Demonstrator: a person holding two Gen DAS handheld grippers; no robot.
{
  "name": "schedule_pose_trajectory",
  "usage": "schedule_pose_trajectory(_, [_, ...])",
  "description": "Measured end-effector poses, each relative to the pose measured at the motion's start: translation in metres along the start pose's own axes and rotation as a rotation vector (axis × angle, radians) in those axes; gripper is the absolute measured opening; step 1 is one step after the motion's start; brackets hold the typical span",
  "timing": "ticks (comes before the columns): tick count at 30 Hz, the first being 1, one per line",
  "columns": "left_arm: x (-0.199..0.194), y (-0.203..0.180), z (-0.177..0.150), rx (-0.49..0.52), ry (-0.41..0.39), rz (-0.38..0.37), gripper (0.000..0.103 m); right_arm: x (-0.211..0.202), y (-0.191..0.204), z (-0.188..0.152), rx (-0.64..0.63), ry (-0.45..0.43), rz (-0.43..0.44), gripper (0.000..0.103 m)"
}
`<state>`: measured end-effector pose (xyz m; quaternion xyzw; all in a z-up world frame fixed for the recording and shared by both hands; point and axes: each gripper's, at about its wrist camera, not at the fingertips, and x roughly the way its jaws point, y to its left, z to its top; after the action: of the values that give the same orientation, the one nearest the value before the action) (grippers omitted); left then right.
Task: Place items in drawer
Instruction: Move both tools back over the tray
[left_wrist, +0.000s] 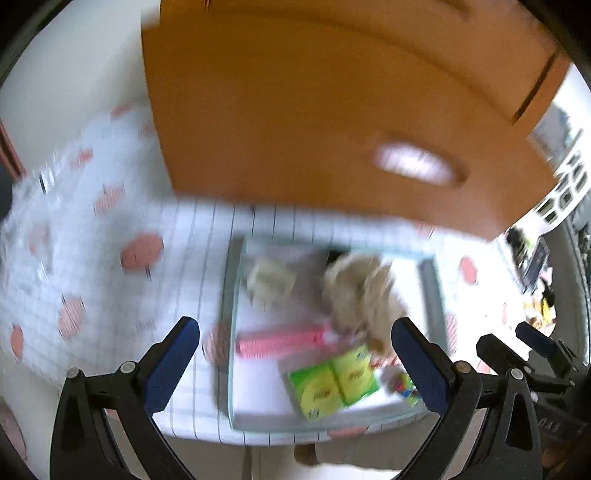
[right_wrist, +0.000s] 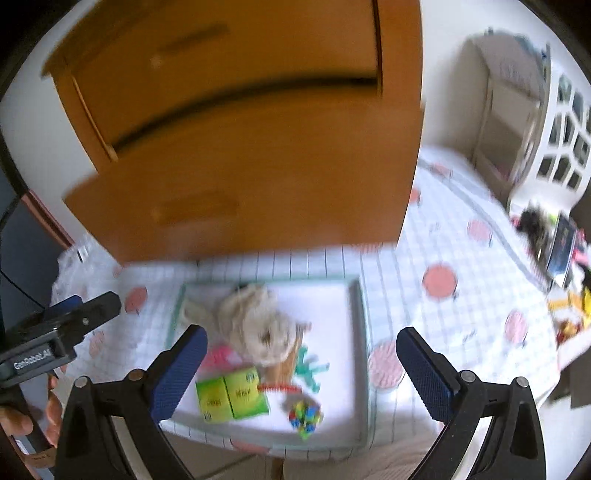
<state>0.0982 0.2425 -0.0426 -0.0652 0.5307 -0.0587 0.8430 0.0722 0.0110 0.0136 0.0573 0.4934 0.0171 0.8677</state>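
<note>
Both frames are blurry. The left gripper (left_wrist: 295, 350) and right gripper (right_wrist: 301, 354) are both spread wide with nothing in them, hanging over the tray (right_wrist: 360, 314) at the near edge of the surface (right_wrist: 461, 251). The items sit in the tray: green packet (right_wrist: 231, 393), fluffy cream toy (right_wrist: 258, 325), pink comb (left_wrist: 280, 341), little coloured cube (right_wrist: 304, 413). The wooden drawer unit (right_wrist: 240, 147) stands just behind; its drawers look closed. My worry: the stuff is crowded, so a grab could snag the neighbour.
</note>
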Motion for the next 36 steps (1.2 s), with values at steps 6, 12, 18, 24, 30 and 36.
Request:
schedule_pose_trajectory(6, [0.049, 0.002, -0.028, -0.020, 0.154, 0.051, 0.103, 0.045, 0.008, -0.033, -0.030, 0.166, -0.026, 0.103])
schedule_pose_trajectory(12, [0.068, -0.001, -0.038, -0.022, 0.200, 0.056, 0.102, 0.075, 0.007, -0.052, -0.023, 0.292, -0.048, 0.098])
schedule_pose_trajectory(18, [0.084, -0.003, -0.043, -0.011, 0.235, 0.042, 0.095, 0.092, -0.007, -0.055, 0.049, 0.368, -0.057, 0.086])
schedule_pose_trajectory(24, [0.101, -0.006, -0.050, 0.001, 0.272, 0.038, 0.086, 0.110, -0.018, -0.059, 0.104, 0.436, -0.051, 0.079])
schedule_pose_trajectory(30, [0.112, -0.010, -0.054, -0.002, 0.296, 0.032, 0.084, 0.121, -0.016, -0.061, 0.104, 0.477, -0.053, 0.076])
schedule_pose_trajectory(36, [0.119, -0.018, -0.051, 0.013, 0.279, 0.043, 0.084, 0.128, -0.014, -0.060, 0.107, 0.500, -0.058, 0.076])
